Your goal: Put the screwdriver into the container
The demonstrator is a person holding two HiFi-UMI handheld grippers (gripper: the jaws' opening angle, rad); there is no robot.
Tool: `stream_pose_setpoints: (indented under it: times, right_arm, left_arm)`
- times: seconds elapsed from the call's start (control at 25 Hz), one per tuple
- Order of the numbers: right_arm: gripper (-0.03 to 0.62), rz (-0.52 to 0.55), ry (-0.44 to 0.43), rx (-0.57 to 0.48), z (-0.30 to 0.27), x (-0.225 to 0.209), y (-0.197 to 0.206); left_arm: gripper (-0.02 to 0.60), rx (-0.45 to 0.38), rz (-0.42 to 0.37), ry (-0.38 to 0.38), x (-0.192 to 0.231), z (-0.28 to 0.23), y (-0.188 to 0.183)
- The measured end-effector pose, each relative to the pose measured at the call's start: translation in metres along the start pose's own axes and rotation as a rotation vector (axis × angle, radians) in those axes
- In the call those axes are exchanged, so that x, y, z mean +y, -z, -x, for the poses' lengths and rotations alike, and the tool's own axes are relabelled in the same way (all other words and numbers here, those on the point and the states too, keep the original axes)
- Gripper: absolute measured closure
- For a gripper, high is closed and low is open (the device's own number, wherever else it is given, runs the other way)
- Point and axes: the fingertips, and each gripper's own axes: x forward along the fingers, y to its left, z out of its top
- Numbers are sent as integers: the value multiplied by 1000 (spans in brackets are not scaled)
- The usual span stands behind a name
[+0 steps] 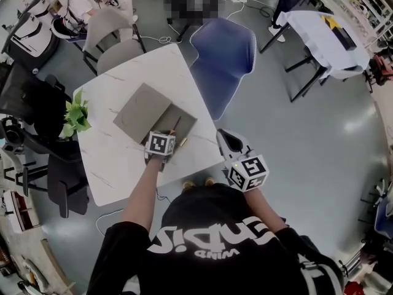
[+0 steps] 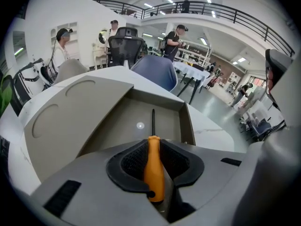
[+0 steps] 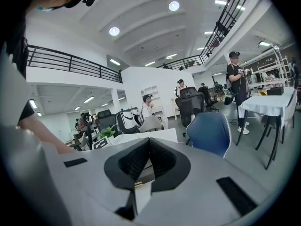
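You are standing at the near edge of a white marbled worktop [image 1: 116,158], with a blue chair [image 1: 224,57] sitting at its far right side and a small green plant [image 1: 75,118] standing on its left edge. The grey container [image 2: 186,122] is lying open in the middle of the worktop, its flat lid [image 2: 70,117] folding out to the left and its empty compartment facing up. Your left claw [image 2: 157,160] is hovering at the near rim of that compartment, clamping the orange handle of the screwdriver [image 2: 153,168]. The dark shaft is pointing away from you, out over the compartment's floor; whether the tip is touching it cannot be told. Your right claw [image 3: 148,147] is hanging off the near right corner of the worktop, over the floor, its jaws pressing together and gripping nothing.
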Motion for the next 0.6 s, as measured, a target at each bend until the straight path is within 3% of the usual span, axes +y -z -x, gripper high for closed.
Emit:
stream_pose_setpoints:
  times: [0.2, 0.4, 0.6]
  right_arm:
    - [582, -4, -12, 8, -2, 3, 1]
    - [582, 4, -35, 20, -6, 9, 1]
    - [582, 12, -64, 30, -10, 14, 2]
  left_arm:
    - [471, -31, -5, 10, -3, 14, -10]
    - [554, -147, -45, -5, -7, 58, -35]
    - [563, -324, -5, 6, -19, 119, -58]
